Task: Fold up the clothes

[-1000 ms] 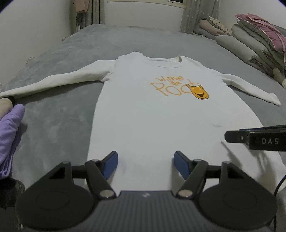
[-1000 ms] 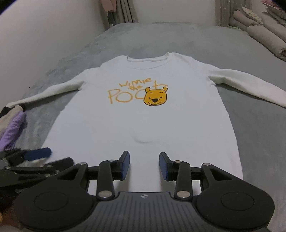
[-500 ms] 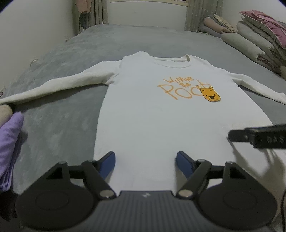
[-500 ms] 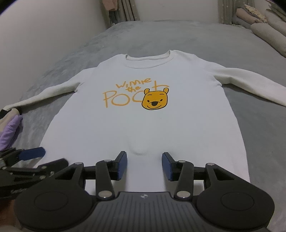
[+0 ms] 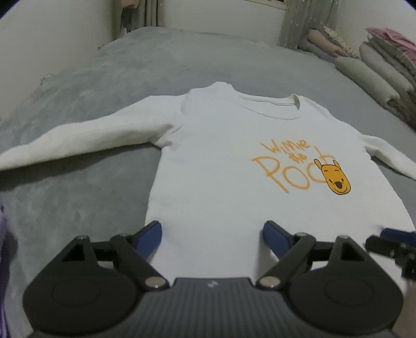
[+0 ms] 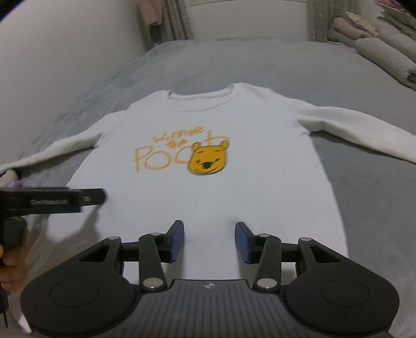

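A white long-sleeved shirt with an orange bear print lies flat, front up, on the grey bed, both sleeves spread sideways. My left gripper hovers over the shirt's lower left side; its jaws are opening and nothing is between them. My right gripper is open over the lower middle of the shirt, with only flat cloth beneath. In the left wrist view the right gripper's tip shows at the right edge. The left gripper's finger reaches in from the left in the right wrist view.
The grey bed cover surrounds the shirt. Folded bedding and pillows are stacked at the far right. A purple garment lies at the left edge. White walls and curtains close the far end.
The left gripper has moved forward and left along the shirt, and its jaws have widened. The right gripper's jaws have opened a little; its view has crept closer to the shirt.
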`<control>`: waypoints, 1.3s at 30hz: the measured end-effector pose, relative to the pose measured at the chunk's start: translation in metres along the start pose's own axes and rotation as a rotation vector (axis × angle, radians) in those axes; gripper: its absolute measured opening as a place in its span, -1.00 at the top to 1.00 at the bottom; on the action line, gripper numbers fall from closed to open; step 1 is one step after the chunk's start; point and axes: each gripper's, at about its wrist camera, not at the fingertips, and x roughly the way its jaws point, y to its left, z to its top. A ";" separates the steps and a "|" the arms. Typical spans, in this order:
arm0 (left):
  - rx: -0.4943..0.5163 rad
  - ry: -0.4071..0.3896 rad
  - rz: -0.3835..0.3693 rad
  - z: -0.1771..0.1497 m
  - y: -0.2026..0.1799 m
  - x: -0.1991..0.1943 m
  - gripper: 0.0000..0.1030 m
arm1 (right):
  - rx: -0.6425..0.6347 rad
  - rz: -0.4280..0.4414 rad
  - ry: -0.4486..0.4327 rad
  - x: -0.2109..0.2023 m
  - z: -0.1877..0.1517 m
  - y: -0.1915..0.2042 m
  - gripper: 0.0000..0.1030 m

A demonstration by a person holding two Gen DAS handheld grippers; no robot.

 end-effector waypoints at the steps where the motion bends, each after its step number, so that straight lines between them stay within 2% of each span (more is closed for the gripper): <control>1: 0.026 -0.002 0.007 -0.002 -0.002 -0.001 -0.65 | 0.005 0.000 0.000 0.001 0.001 -0.002 0.19; 4: 0.021 0.002 -0.001 0.000 0.003 -0.009 -0.65 | 0.004 -0.006 -0.002 0.002 0.001 -0.002 0.19; 8: -0.093 -0.020 0.057 0.010 0.038 -0.016 -0.68 | -0.027 -0.034 -0.011 0.002 -0.002 0.006 0.17; 11: -0.238 -0.039 0.077 0.024 0.082 -0.027 -0.67 | -0.048 -0.050 -0.015 0.003 -0.004 0.010 0.15; 15: -0.404 -0.171 0.130 0.041 0.147 -0.070 -0.68 | -0.046 -0.050 -0.016 0.002 -0.004 0.010 0.14; 16: -0.450 -0.183 0.141 0.042 0.161 -0.075 -0.69 | -0.044 -0.048 -0.015 0.002 -0.004 0.010 0.14; 19: -0.608 -0.182 0.146 0.042 0.202 -0.080 -0.70 | -0.050 -0.049 -0.012 0.002 -0.004 0.011 0.13; 21: -0.698 -0.145 0.087 0.041 0.213 -0.065 -0.70 | -0.057 -0.053 -0.012 0.002 -0.004 0.013 0.10; 23: -0.728 -0.095 0.059 0.041 0.210 -0.047 -0.70 | -0.060 -0.053 -0.012 0.002 -0.004 0.015 0.07; 26: -0.698 -0.071 0.151 0.046 0.198 -0.025 -0.69 | -0.059 -0.052 -0.012 0.002 -0.004 0.015 0.06; 29: -0.697 -0.095 0.218 0.052 0.199 -0.015 -0.63 | -0.058 -0.051 -0.012 0.003 -0.004 0.016 0.05; 31: -0.727 -0.118 0.238 0.053 0.205 -0.009 -0.39 | -0.059 -0.051 -0.012 0.003 -0.004 0.017 0.05; 32: -0.745 -0.127 0.249 0.053 0.206 -0.007 -0.15 | -0.059 -0.051 -0.012 0.003 -0.004 0.017 0.05; 33: -0.760 -0.140 0.256 0.051 0.209 -0.007 0.25 | -0.058 -0.051 -0.012 0.003 -0.004 0.017 0.05; 35: -0.791 -0.176 0.250 0.047 0.216 -0.010 0.52 | -0.057 -0.050 -0.012 0.003 -0.004 0.017 0.05; 37: -0.826 -0.222 0.211 0.043 0.223 -0.016 0.62 | -0.056 -0.050 -0.011 0.003 -0.003 0.017 0.05; 39: -0.820 -0.296 0.189 0.042 0.224 -0.024 0.66 | -0.058 -0.052 -0.011 0.003 -0.003 0.018 0.04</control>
